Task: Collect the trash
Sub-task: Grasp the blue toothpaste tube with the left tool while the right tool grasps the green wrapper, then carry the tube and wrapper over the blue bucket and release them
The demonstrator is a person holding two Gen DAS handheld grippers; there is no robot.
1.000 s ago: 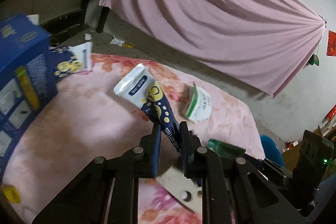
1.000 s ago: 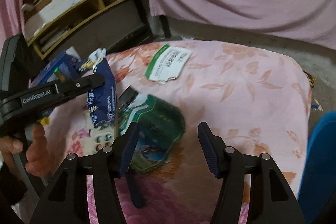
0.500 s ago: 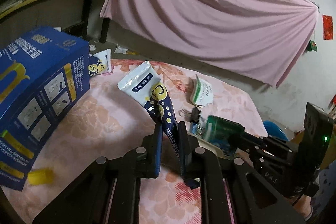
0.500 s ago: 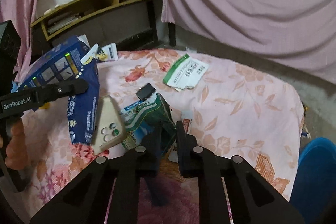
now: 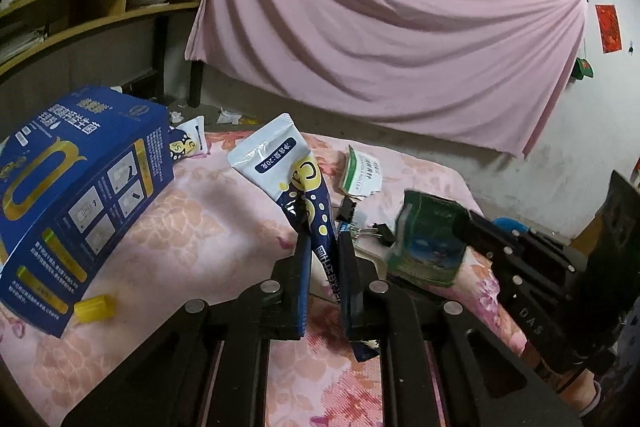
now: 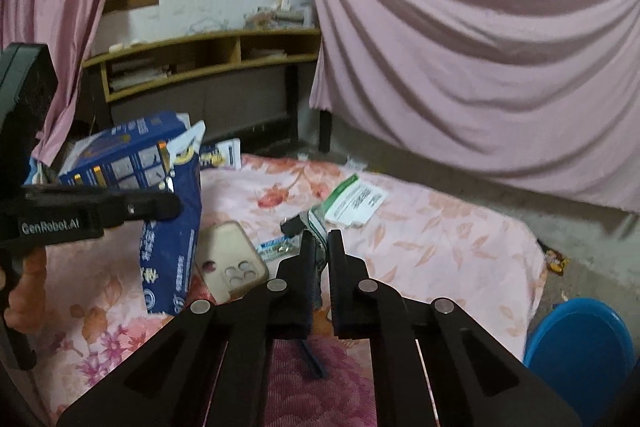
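Trash lies scattered over a pink floral bed (image 5: pixel 224 211): a torn white-and-green paper (image 5: pixel 362 173), black binder clips (image 5: pixel 348 209), a phone case (image 6: pixel 232 261) and a big blue box (image 5: pixel 76 195) at the left edge. The left gripper (image 5: pixel 324 247) has its jaws closed on a blue-and-white sachet (image 5: pixel 292 179), held up off the cover. The right gripper (image 6: pixel 318 247) has its jaws narrow, clamped on a green carton (image 5: pixel 430 243) lifted just beside the clips.

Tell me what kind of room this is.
Probably a lived-in bedroom or dorm room: a floral pink bedsheet covers what looks like a bed, pink drapes hang behind it, and a wooden shelf holds papers.
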